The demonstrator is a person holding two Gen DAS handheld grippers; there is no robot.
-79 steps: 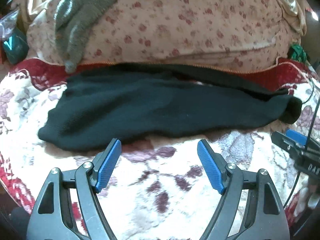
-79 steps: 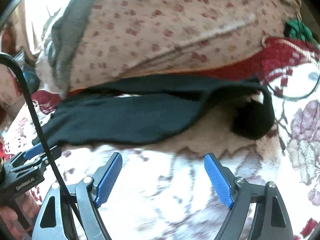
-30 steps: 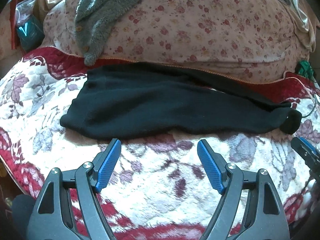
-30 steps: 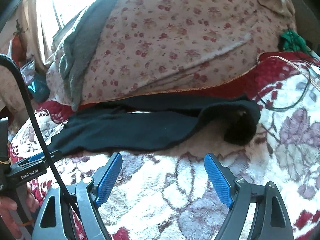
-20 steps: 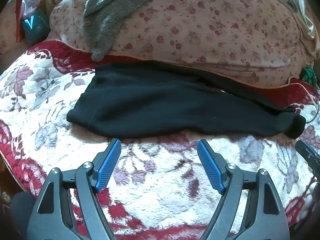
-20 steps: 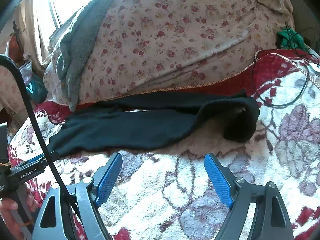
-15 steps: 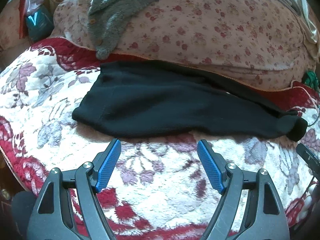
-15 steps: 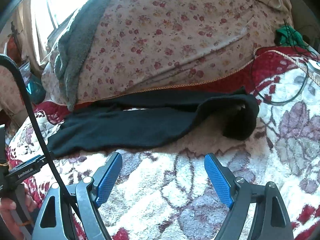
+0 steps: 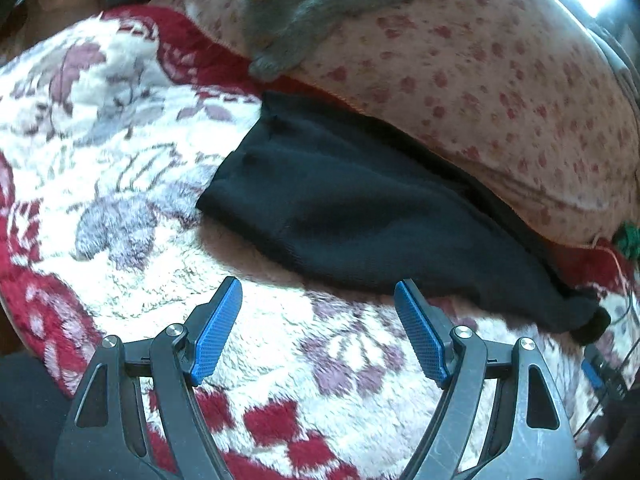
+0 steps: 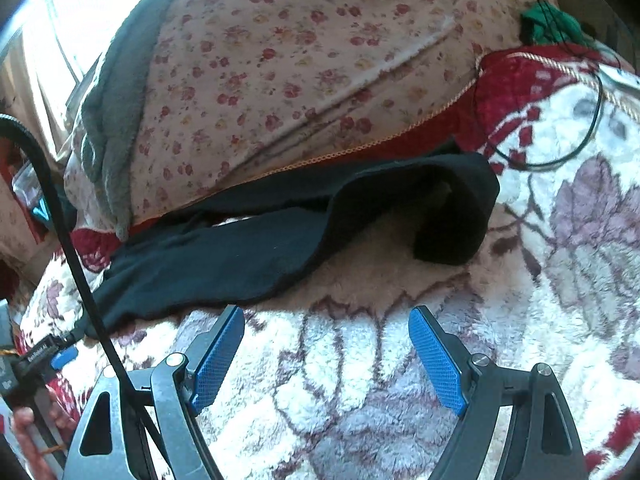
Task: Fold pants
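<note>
Black pants [image 9: 360, 216] stretched long across a fluffy floral blanket [image 9: 120, 160] in white, mauve and red, far edge tucked against a pink flowered quilt [image 9: 480, 80]. Grey fleece garment [image 9: 304, 8] draped over that quilt, hanging down close above the pants' wide end. In the right wrist view, pants [image 10: 248, 256] with the near end curled over into a dark open loop, blanket pile showing beneath it. Thin black cable [image 10: 560, 148] looped on the blanket beside that curled end; something green [image 10: 548, 24] behind, possibly yarn, too blurred to name.

Left gripper [image 9: 318, 308] spread wide over bare blanket just short of the pants' near edge, nothing between the blue pads [image 9: 216, 332]. Right gripper [image 10: 326, 336] likewise wide apart and empty, hovering just before the pants, not touching. Hand [image 10: 28, 432] on the left gripper's handle at the lower left edge.
</note>
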